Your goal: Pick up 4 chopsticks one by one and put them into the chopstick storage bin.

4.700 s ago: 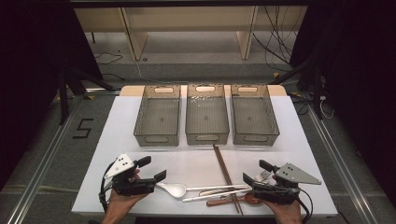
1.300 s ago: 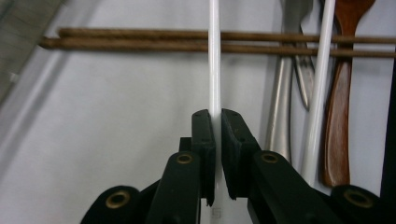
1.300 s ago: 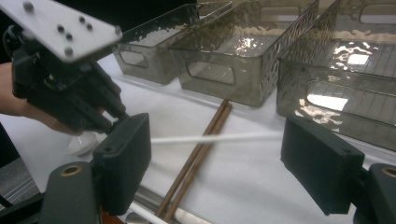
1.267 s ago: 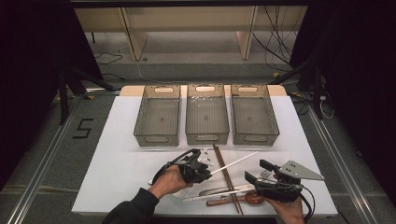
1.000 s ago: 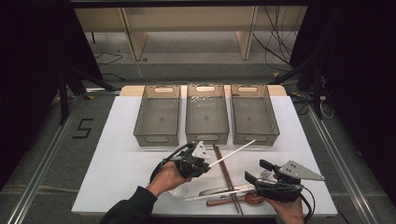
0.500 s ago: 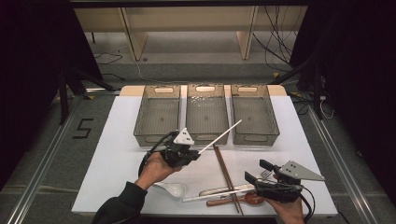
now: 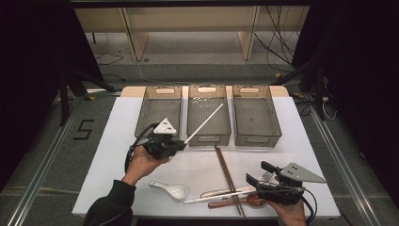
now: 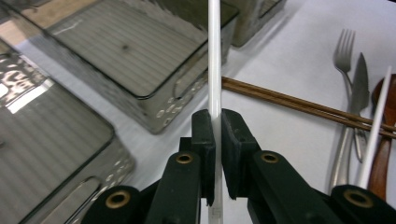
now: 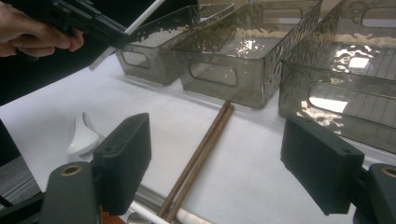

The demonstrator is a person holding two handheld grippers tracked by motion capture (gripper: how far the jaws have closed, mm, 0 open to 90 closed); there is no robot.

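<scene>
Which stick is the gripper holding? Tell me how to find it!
Look at the white table with three grey bins at the back. In front of the left bin, the left gripper pinches a thin white chopstick that slants up over the middle bin. Its white twin and the brown pair lie flat on the table.

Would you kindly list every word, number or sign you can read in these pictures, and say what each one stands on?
"5": a dark numeral marked on the grey floor left of the table, in the high view.
No other text: the three bins, the cutlery and both grippers bear no readable lettering.
</scene>
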